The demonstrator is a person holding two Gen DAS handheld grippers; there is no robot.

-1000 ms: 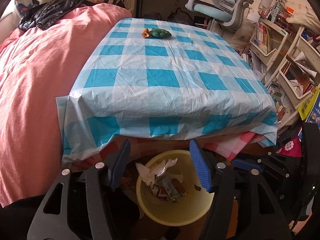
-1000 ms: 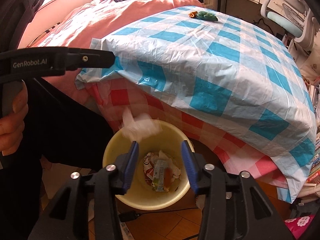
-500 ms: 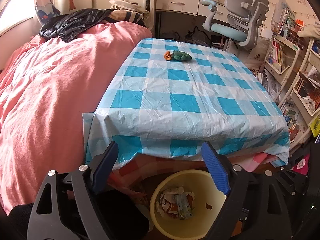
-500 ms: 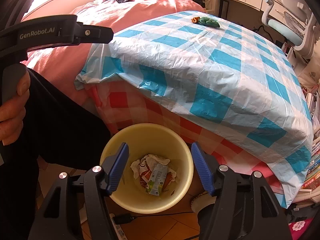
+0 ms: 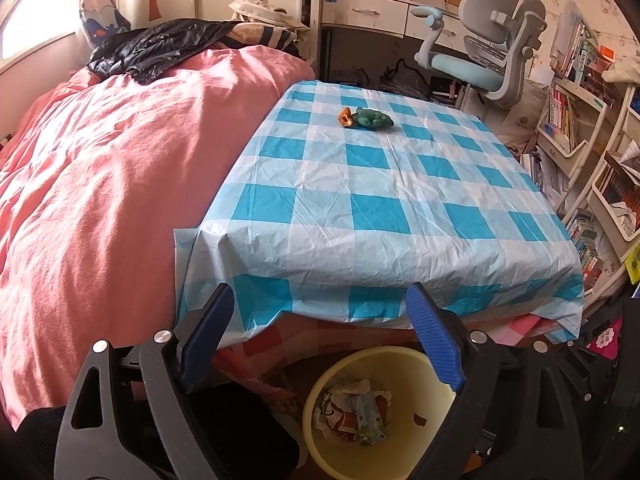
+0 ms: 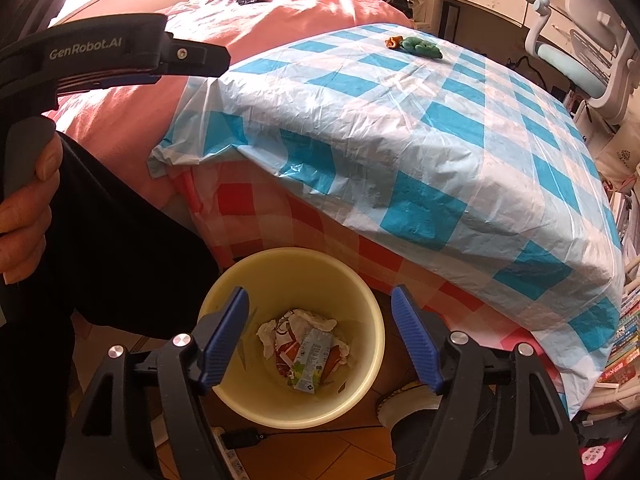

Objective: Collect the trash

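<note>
Below the near edge of the checked surface (image 6: 460,128), a yellow bin (image 6: 296,408) stands on the floor with crumpled paper and a small carton (image 6: 310,354) lying in its bottom. Directly above it, the right gripper (image 6: 320,336) hangs with its jaws opening and nothing between them. Beside it, the left gripper (image 5: 320,344) has its jaws opening too, wide and empty, aimed at the cloth's hanging edge with the bin partly below. Far across the surface lie a green scrap (image 5: 374,118) and an orange scrap (image 5: 345,117), touching.
</note>
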